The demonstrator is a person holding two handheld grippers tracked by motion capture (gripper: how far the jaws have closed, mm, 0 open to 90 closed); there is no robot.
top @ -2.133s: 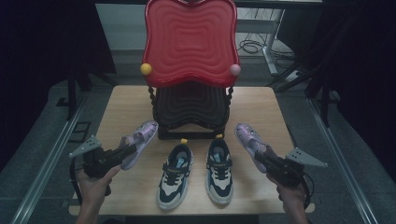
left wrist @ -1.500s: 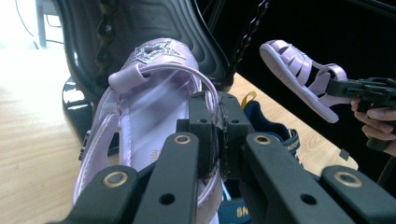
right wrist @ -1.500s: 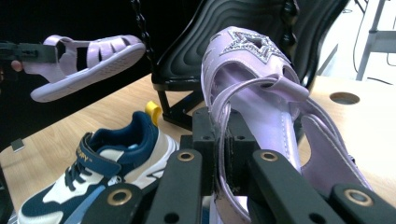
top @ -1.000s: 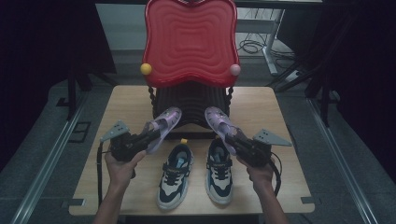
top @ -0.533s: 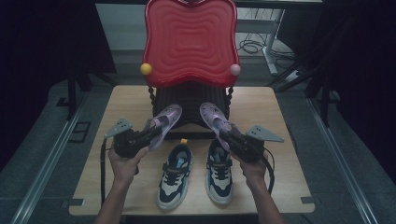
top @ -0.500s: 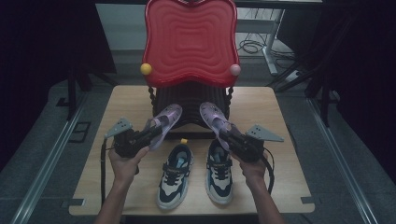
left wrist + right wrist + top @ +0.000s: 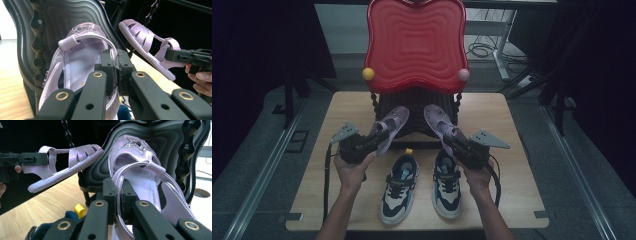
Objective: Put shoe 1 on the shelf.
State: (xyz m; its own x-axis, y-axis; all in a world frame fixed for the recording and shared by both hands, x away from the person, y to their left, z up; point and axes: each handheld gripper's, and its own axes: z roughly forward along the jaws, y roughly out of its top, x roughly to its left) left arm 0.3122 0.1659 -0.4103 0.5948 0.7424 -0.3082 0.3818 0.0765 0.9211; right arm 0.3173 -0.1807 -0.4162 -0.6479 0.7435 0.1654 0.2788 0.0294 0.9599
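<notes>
My left tongs (image 7: 374, 138) are clamped on the heel strap of the left sandal (image 7: 391, 126), and my right tongs (image 7: 455, 141) pinch the strap of the right sandal (image 7: 439, 121). Two seconds back both sandals were out near the table's (image 7: 337, 112) side edges; since then I've carried them in to the middle, and the right one has still crept a touch inward. Both hang toes-up in front of the black chair seat (image 7: 417, 107) at the far edge, above the sneakers (image 7: 399, 186).

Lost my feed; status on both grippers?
Left gripper shut on left sandal. Right gripper shut on right sandal. Both lifted before chair; sneakers below.
</notes>
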